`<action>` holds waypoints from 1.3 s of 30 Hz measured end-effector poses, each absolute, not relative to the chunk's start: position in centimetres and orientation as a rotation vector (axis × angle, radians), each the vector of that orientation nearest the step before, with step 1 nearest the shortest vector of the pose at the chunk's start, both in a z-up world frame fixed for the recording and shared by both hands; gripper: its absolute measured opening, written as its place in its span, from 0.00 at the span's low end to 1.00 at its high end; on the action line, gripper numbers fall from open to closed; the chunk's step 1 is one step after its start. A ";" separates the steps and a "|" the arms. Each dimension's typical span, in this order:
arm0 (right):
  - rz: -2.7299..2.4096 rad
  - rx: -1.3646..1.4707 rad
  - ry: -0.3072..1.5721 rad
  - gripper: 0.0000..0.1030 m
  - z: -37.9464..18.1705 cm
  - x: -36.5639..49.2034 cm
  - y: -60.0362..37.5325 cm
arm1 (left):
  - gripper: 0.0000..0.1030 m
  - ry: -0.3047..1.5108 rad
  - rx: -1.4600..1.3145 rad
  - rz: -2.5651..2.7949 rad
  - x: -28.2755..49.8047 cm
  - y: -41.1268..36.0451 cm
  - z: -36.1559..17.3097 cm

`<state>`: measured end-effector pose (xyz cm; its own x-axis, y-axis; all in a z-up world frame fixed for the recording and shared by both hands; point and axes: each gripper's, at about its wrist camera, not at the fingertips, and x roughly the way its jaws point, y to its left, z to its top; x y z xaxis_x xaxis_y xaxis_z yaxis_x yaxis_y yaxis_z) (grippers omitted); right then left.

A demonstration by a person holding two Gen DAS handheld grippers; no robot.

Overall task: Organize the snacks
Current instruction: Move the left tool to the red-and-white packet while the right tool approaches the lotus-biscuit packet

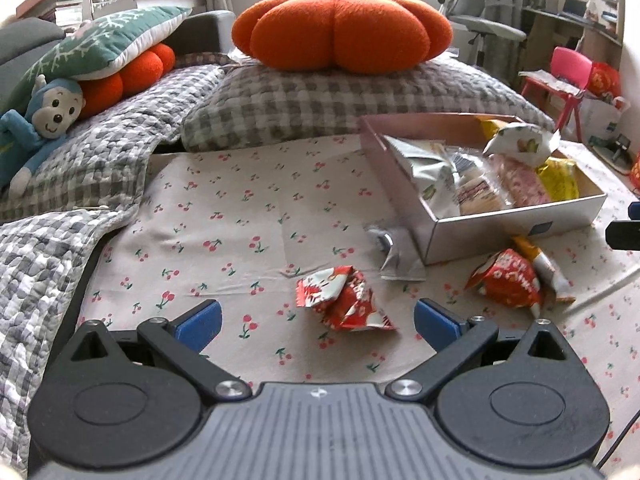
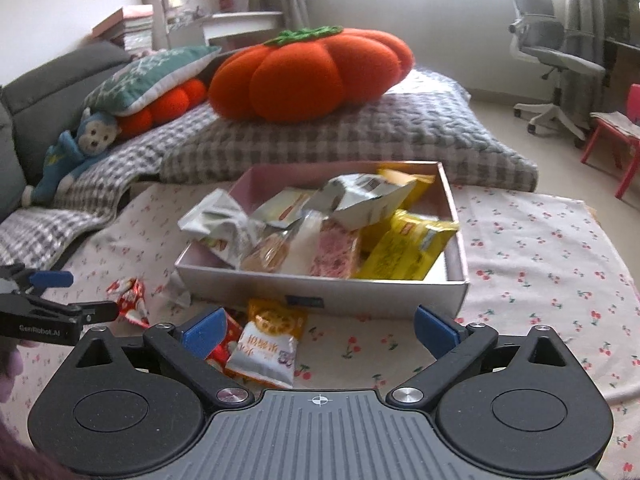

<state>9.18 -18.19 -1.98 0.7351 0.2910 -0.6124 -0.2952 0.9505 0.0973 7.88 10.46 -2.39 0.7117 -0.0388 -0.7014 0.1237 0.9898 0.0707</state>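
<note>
One shallow cardboard box (image 2: pixel 320 286) with pale pink walls sits on the cherry-print sheet (image 1: pixel 224 216), and it holds the bulk of the snacks. Inside it, in the right wrist view, lie two yellow packets (image 2: pixel 404 246), two crumpled silvery-white foil bags (image 2: pixel 362 196), a clear-wrapped biscuit pack (image 2: pixel 268 254) and a pink speckled packet (image 2: pixel 334 254), heaped loosely and overlapping; the exact count underneath cannot be told.

Four snacks lie loose on the sheet outside the box. A crinkled red-and-white wrapper (image 1: pixel 346 300) lies between the blue pads of the left tongs (image 1: pixel 318 322), whose jaws are spread wide and touch nothing. A flat silver foil sachet (image 1: pixel 394 254) rests against the box's near corner. A puffy red bag (image 1: pixel 508 280) and an orange-and-white packet (image 2: pixel 270 350) lie together just in front of the box's front wall. The right tongs (image 2: pixel 318 326) hover above these two, jaws wide apart and empty; the orange-and-white packet sits close to the left pad.

Beyond the sheet are grey checked quilted cushions (image 1: pixel 304 100), one carrying a plush orange pumpkin pillow (image 1: pixel 340 28). A second, smaller orange pillow is tucked under a teal snowflake cushion (image 1: pixel 100 44), beside one blue plush monkey (image 1: pixel 44 124).
</note>
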 end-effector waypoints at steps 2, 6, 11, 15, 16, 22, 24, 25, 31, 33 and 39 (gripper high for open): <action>0.329 -0.013 0.682 0.98 -2.4 9.3 -17.7 | 1.00 0.776 0.116 -0.086 8.0 10.5 -2.6; 0.340 -0.032 0.704 0.98 -3.3 9.9 -16.6 | 1.00 0.763 0.112 -0.073 8.3 10.5 -2.8; 0.339 -0.031 0.732 0.98 -4.6 10.7 -15.3 | 1.00 0.764 0.081 -0.067 9.0 10.5 -3.3; 0.349 -0.058 0.750 0.98 -5.5 11.3 -14.3 | 0.99 0.772 0.066 -0.069 9.5 10.7 -3.8; 0.353 -0.071 0.749 0.98 -5.7 11.3 -14.0 | 0.99 0.772 0.062 -0.069 9.6 10.7 -3.9; 0.339 -0.150 0.726 0.98 -6.6 11.6 -13.3 | 0.94 0.784 0.021 -0.091 10.3 10.8 -4.3; 0.333 -0.153 0.722 0.98 -6.9 11.8 -13.5 | 0.90 0.788 0.017 -0.102 10.5 10.7 -4.4; 0.332 -0.149 0.722 0.98 -6.9 11.9 -13.6 | 0.87 0.789 0.017 -0.107 10.6 10.6 -4.4; 0.301 -0.157 0.706 0.98 -6.9 12.3 -14.3 | 0.67 0.795 0.020 -0.151 10.7 9.9 -4.5; 0.280 -0.169 0.705 0.98 -7.0 12.4 -14.6 | 0.63 0.800 0.027 -0.158 10.7 9.8 -4.5; 0.229 -0.175 0.720 0.98 -7.4 12.8 -15.4 | 0.54 0.811 0.024 -0.150 10.7 9.9 -4.6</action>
